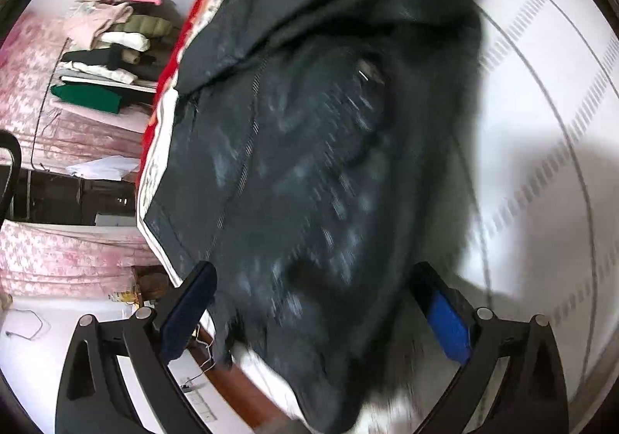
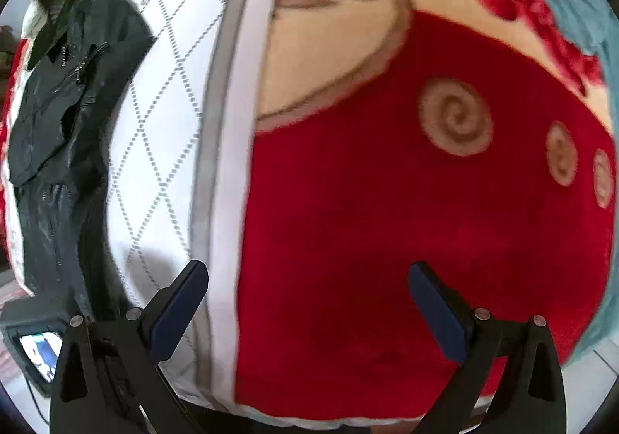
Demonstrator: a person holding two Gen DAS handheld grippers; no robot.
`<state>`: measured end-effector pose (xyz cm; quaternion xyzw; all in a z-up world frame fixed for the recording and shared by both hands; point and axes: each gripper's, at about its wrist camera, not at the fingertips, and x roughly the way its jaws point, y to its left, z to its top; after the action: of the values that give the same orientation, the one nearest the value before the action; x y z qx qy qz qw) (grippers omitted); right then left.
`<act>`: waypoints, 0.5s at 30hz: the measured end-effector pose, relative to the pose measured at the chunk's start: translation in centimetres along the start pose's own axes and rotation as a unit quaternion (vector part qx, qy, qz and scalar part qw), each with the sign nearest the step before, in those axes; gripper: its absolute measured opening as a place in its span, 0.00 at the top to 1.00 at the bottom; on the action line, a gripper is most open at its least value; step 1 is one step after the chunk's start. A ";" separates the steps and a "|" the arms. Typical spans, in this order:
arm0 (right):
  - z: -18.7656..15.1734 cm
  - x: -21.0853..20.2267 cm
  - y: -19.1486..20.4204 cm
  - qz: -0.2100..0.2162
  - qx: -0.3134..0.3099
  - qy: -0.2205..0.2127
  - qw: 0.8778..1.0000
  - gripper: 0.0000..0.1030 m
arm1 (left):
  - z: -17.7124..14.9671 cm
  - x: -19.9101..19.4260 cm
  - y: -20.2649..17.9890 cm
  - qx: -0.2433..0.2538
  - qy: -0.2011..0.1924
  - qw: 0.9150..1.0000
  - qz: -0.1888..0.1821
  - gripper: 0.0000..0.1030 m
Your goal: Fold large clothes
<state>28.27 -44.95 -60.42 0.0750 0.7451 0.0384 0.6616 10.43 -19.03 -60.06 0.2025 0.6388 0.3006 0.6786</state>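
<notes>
A large dark jacket [image 1: 309,163] with a zipper lies spread on a white quilted bed cover [image 1: 541,124]. My left gripper [image 1: 313,279] is open, its fingers straddling the jacket's near edge just above the cloth; the view is blurred. In the right wrist view the same jacket [image 2: 58,132] lies far to the left. My right gripper [image 2: 309,279] is open and empty, over the seam between the white cover [image 2: 162,147] and a red blanket [image 2: 387,240] with tan swirls.
A stack of folded clothes [image 1: 112,47] sits on a pink patterned surface [image 1: 58,252] at the left. A red blanket edge [image 1: 166,86] runs beside the jacket. A teal cloth [image 2: 580,0] lies at the far right. A small screen [image 2: 38,352] shows at lower left.
</notes>
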 end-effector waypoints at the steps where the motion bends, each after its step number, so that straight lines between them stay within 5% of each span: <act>1: 0.4 0.5 0.1 0.014 -0.003 0.002 1.000 0.00 | 0.5 0.3 0.5 -0.004 -0.006 1.000 -0.001 0.01; 2: 0.9 0.8 0.4 0.033 -0.006 0.002 0.999 0.00 | 0.9 0.6 1.1 -0.009 -0.014 1.000 -0.005 0.02; 3: 1.5 1.1 1.0 0.059 -0.008 0.001 0.998 0.00 | 1.3 0.9 1.8 -0.015 -0.020 1.000 -0.016 0.13; 6: 3.5 1.9 3.2 0.138 -0.016 -0.008 0.990 0.00 | 1.4 1.2 2.8 -0.031 -0.020 0.995 -0.093 0.76; 7: 4.6 2.3 4.2 0.177 -0.019 -0.014 0.984 0.00 | 1.4 1.0 3.0 -0.030 -0.024 0.994 -0.098 0.86; 12: 8.1 3.5 7.9 0.330 -0.006 -0.031 0.944 0.00 | 0.8 -0.1 5.6 -0.044 -0.053 0.988 -0.136 0.93; 15: 8.4 5.8 10.8 0.354 0.019 -0.022 0.935 0.00 | 0.5 -0.8 7.2 -0.042 -0.073 0.985 -0.153 0.94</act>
<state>36.58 -33.72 -65.45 0.3472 0.6563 0.2543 0.6197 9.84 -14.21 -54.63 0.0953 0.5975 0.2045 0.7695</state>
